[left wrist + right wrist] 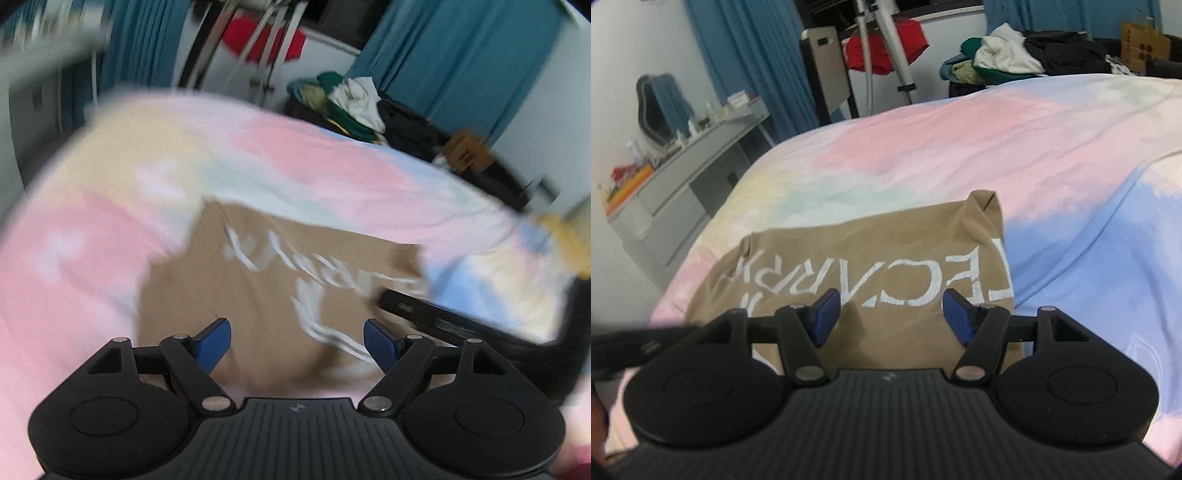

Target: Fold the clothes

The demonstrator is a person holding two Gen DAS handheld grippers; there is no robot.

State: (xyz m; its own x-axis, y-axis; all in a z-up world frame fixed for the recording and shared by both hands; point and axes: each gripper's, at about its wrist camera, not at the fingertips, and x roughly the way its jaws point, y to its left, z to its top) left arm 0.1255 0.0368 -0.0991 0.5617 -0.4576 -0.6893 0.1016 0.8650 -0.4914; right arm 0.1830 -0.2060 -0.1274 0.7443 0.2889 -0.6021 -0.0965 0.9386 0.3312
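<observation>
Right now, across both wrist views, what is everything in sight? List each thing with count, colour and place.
folded garment: one, tan with white lettering, on the bed under both tools
bedcover: one, pastel pink, blue, yellow and green, spread over the bed
clothes pile: one heap, white, green and black, beyond the bed's far edge
paper bag: one, brown, far right by the pile
curtains: blue, along the far wall
dresser: one, grey, cluttered top, left wall
mirror: one, dark frame, above the dresser
left tool: black with blue pads, open
right tool: black with blue pads, open
</observation>
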